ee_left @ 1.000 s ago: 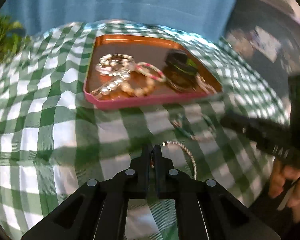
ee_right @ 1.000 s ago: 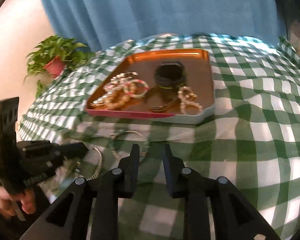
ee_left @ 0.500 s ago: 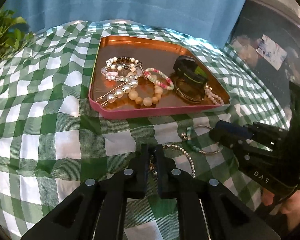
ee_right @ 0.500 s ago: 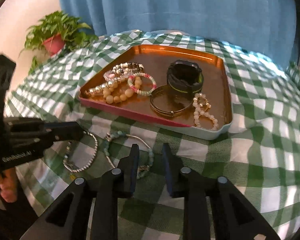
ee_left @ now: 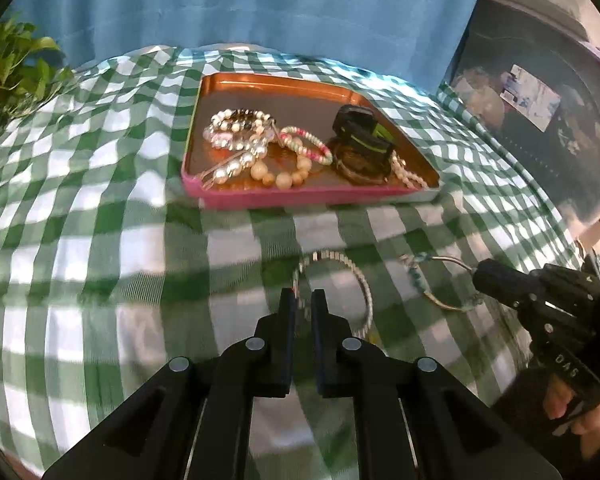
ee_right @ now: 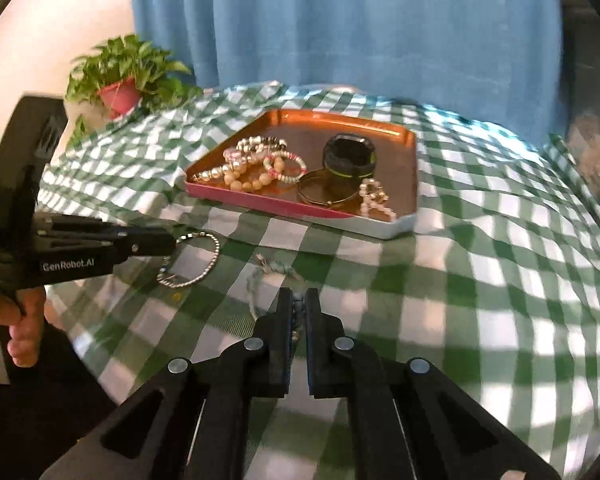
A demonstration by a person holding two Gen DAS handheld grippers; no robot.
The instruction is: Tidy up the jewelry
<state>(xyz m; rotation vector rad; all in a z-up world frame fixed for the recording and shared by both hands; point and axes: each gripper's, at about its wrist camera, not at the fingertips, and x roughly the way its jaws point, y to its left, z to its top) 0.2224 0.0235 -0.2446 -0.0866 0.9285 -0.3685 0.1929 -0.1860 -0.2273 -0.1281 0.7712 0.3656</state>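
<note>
While most pieces already lie in the tray (ee_left: 300, 201), two remain out on the checked cloth (ee_left: 100, 248). The left gripper (ee_left: 302, 300) jaws pinch the silver bracelet (ee_left: 364, 284); the right gripper (ee_right: 296, 304) jaws clamp the teal-beaded bangle (ee_right: 256, 284).

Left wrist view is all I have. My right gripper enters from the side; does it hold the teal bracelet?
Observer: Yes. The right wrist view shows the right gripper nearly closed, with the teal bracelet between its fingers.
Operator: What lies by the watch in the tray?
Observer: A gold bangle lies flat in front of the watch, inside the tray.
Operator: How does my left gripper look from the side?
Observer: The left gripper pinches the silver bracelet at its rim.
</note>
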